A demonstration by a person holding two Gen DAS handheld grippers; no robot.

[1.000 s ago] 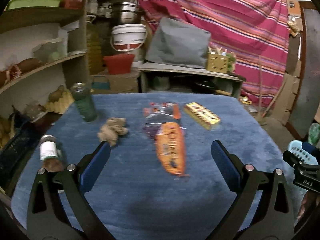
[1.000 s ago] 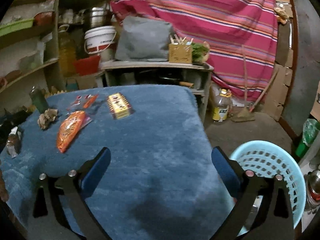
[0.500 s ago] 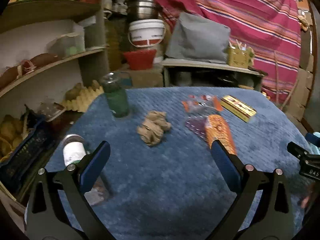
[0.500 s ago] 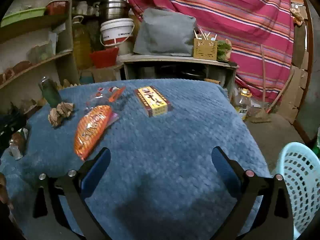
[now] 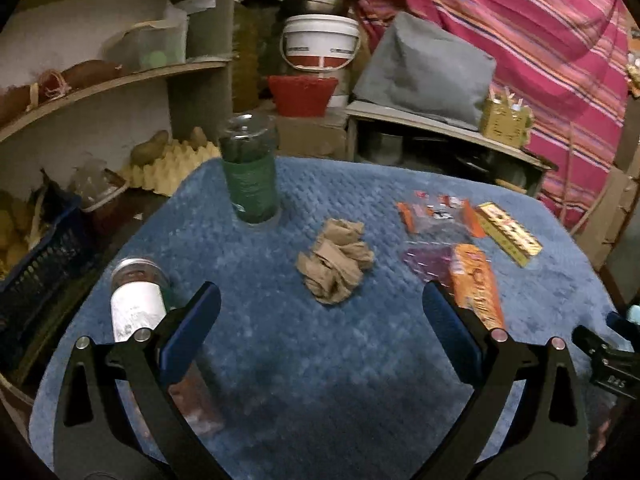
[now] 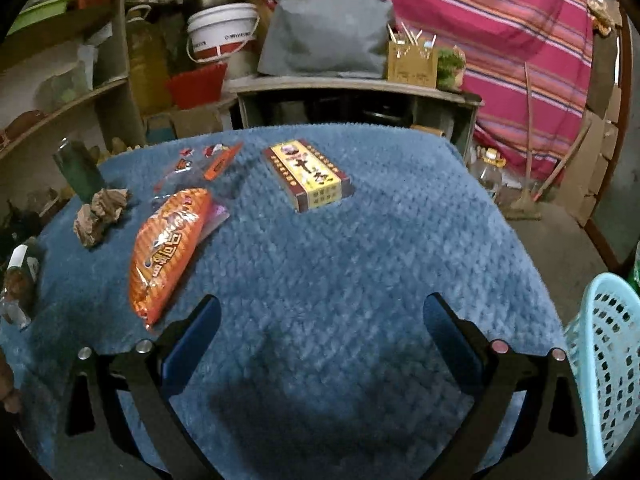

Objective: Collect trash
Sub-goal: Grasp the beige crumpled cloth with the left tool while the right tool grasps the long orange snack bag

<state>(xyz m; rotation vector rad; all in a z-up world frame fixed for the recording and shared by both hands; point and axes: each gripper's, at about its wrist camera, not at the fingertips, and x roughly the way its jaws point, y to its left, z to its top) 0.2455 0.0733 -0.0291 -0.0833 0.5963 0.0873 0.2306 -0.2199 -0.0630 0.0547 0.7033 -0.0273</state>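
Trash lies on a blue-covered table. A crumpled brown paper wad lies just ahead of my open, empty left gripper. An orange snack bag lies at its right finger, over clear wrappers. A yellow box lies far right. My right gripper is open and empty above the table, the snack bag ahead to its left, the yellow box farther ahead, the paper wad far left.
A green bottle stands at the back left, a white-labelled bottle lies by my left finger. A light-blue basket stands off the table's right edge. Shelves and a low bench stand behind.
My left gripper has swung left and nearer, bringing the paper wad to centre. My right gripper has swung left and forward over the table; the basket has slid to the right edge.
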